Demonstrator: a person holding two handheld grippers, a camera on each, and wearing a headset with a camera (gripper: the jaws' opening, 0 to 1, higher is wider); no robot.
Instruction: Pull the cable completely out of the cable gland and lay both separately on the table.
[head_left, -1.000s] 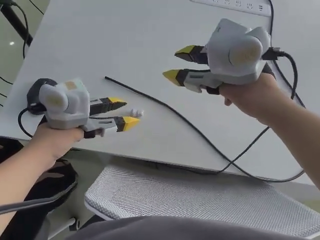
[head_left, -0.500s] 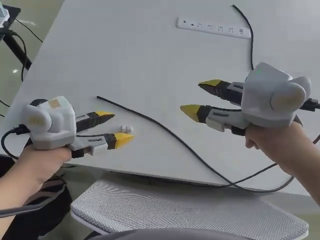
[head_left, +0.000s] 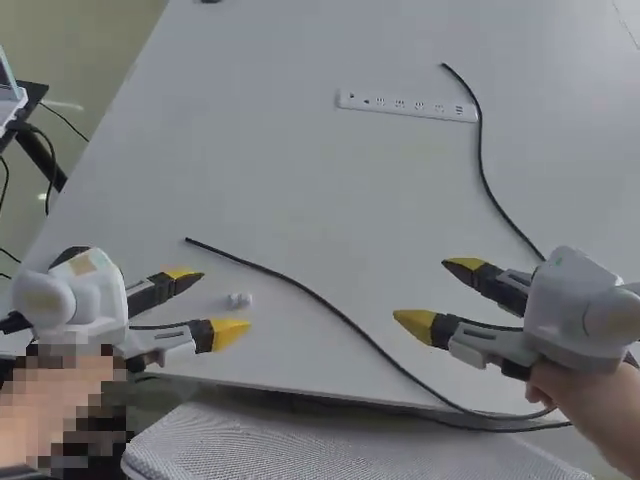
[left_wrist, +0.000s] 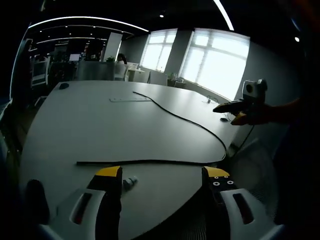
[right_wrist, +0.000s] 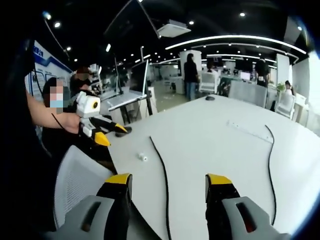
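Observation:
A thin black cable (head_left: 320, 305) lies loose on the white table, running from mid-left toward the front edge; it also crosses the left gripper view as a black cable (left_wrist: 150, 161) and the right gripper view as a black cable (right_wrist: 162, 175). A small white cable gland (head_left: 237, 299) lies apart from it, just ahead of my left gripper (head_left: 205, 304), which is open and holds nothing. The gland (left_wrist: 130, 181) sits close to my left jaw tips; in the right gripper view the gland (right_wrist: 142, 157) lies left of the cable. My right gripper (head_left: 438, 294) is open and hovers near the table's front right.
A white power strip (head_left: 405, 105) lies at the back of the table (head_left: 300, 170), with a second black cord (head_left: 485, 175) running from it toward the right. A mesh chair seat (head_left: 250, 455) sits below the front edge. People stand in the office background.
The head camera has tilted up, so the table shows farther back. Both grippers have dropped lower and nearer the front edge. Cable and gland lie as before.

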